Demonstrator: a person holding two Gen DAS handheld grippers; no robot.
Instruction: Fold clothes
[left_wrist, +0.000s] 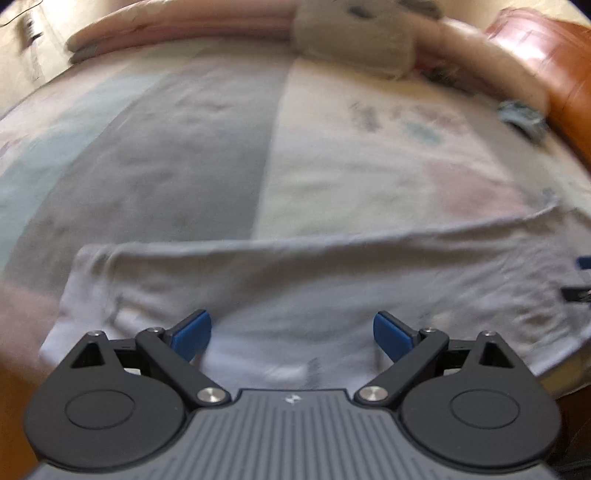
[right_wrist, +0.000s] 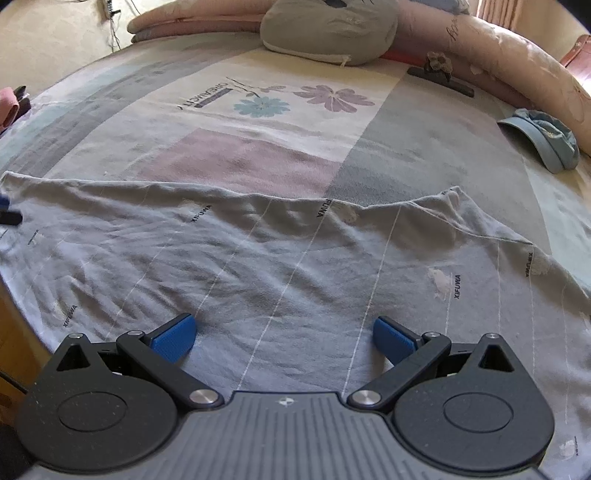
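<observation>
You have a bed (right_wrist: 258, 155) with a patchwork floral sheet, a grey pillow (right_wrist: 328, 33) at its far edge, beige floor (right_wrist: 55, 40) beyond

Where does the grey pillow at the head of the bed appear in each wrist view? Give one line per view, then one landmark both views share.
Left wrist view: the grey pillow sits at top centre-right, blurred, beyond the patterned bedsheet.
Right wrist view: it lies at top centre, sharp, above the flower print.
Shared landmark: the pale striped garment spread across the near bed, below each open tool.
</observation>
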